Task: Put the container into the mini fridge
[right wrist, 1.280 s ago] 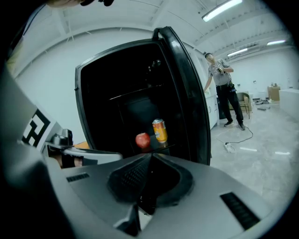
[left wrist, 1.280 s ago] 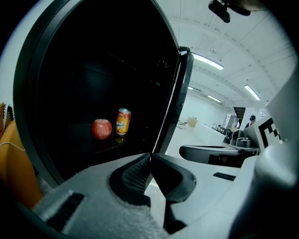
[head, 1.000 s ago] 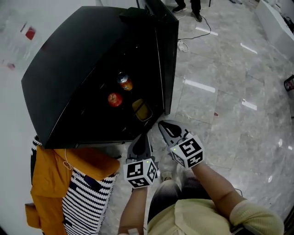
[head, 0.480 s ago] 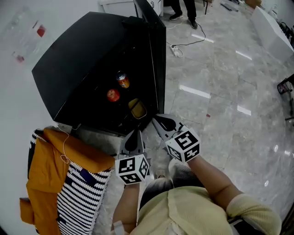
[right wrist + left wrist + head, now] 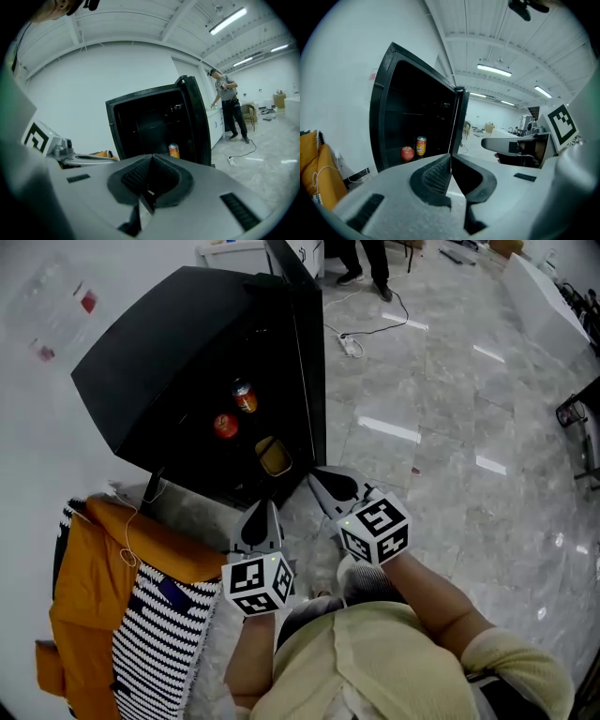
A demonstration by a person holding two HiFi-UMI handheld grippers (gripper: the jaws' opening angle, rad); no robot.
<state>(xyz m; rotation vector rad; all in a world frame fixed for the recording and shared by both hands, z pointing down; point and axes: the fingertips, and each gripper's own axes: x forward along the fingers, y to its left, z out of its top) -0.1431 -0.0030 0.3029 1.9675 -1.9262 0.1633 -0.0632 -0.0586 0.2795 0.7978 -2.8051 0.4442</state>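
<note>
The black mini fridge (image 5: pixel 187 362) stands with its door (image 5: pixel 307 371) swung open. A yellow container (image 5: pixel 273 457) rests low inside, near the front. Behind it are a red apple (image 5: pixel 224 426) and an orange can (image 5: pixel 244 397). My left gripper (image 5: pixel 260 519) and right gripper (image 5: pixel 323 486) hover side by side just in front of the opening, both shut with nothing in them. The left gripper view shows the apple (image 5: pixel 407 153) and can (image 5: pixel 421 146) past my shut left gripper (image 5: pixel 451 161). Only the can (image 5: pixel 174 150) shows beyond my shut right gripper (image 5: pixel 151 161); the container is hidden there.
An orange jacket (image 5: pixel 89 596) and a black-and-white striped cloth (image 5: pixel 159 643) lie left of me, beside the fridge. A cable with a power strip (image 5: pixel 349 341) runs over the marble floor behind the door. A person (image 5: pixel 228 105) stands at a white counter farther back.
Both grippers have drawn back a little from the fridge opening and stay shut. The container, apple and can have not moved inside the fridge.
</note>
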